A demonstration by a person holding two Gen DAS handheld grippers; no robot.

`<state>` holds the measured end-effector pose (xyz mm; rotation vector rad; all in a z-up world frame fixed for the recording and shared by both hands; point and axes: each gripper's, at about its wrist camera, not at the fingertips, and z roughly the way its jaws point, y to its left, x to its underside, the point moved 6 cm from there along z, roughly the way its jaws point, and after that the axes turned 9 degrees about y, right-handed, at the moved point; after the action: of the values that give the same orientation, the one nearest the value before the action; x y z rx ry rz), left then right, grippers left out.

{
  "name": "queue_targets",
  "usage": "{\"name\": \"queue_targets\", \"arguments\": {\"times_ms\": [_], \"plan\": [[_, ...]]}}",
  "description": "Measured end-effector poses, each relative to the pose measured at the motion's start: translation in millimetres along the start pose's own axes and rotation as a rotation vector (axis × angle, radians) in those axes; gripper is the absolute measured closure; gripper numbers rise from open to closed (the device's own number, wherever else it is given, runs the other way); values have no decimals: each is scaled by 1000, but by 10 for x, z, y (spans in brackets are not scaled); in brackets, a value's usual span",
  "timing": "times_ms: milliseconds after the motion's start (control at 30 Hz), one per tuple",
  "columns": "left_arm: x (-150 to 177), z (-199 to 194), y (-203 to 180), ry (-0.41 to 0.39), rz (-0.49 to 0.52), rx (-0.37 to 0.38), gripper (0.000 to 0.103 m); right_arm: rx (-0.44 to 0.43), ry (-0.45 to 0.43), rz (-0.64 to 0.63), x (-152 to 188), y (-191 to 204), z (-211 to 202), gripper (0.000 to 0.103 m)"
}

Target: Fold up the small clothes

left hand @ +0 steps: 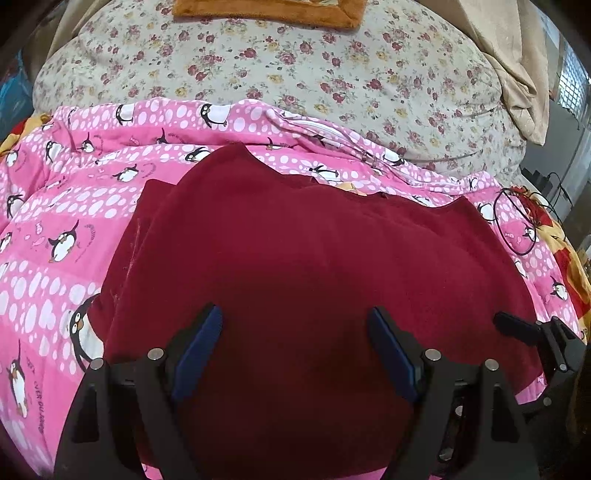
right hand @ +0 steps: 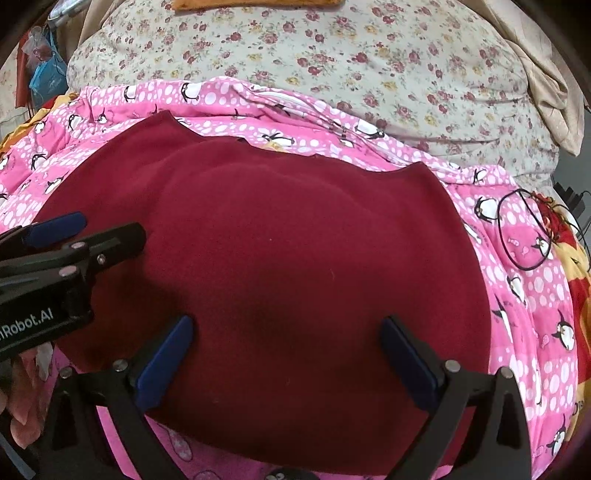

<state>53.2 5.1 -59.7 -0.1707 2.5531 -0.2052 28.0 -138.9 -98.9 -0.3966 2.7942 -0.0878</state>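
Fleece, dark red and folded over on itself, lies spread on a bed: the red garment [left hand: 295, 251] sits on a pink quilt [left hand: 66, 206] printed with penguins and white spots. Its far edge shows two rounded corners with a dip between them, and a layer underneath peeks out along the left side. Both hand-held tools hang over its near edge, pointing steeply down at it.

The left tool [left hand: 295, 354] has its blue-padded fingers [left hand: 197, 354] standing apart over the cloth, nothing pinched between them. In the right wrist view the same tool reaches in from the left, and white lettering on its black body reads "nRobot.AI", the start cut off by the edge of the picture. Below it, a bit of a person's hand [right hand: 26, 391] shows.

The right tool [right hand: 288, 360] is spread wide open, its blue pads [right hand: 166, 362] on either side of the red fabric's middle, gripping nothing. Whether the tips of either tool touch the cloth I cannot tell.

The quilt carries small writing beside the penguins; near the left edge I can make out "EVER", the rest too blurred to read. Beyond the quilt is a cream floral duvet [left hand: 332, 74] with dark red roses, and on it an orange plush mat [left hand: 269, 13]. A black cable [right hand: 524, 229] loops on the quilt to the right, well clear of the garment. A beige cloth [left hand: 517, 66] hangs at the far right.
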Motion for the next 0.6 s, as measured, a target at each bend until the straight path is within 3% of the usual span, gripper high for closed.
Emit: {"name": "queue_targets", "arguments": {"times_ms": [367, 600], "plan": [[20, -42, 12, -19, 0, 25, 40, 10, -3, -5, 3, -3, -7, 1], [58, -429, 79, -78, -60, 141, 41, 13, -18, -7, 14, 0, -6, 1]]}}
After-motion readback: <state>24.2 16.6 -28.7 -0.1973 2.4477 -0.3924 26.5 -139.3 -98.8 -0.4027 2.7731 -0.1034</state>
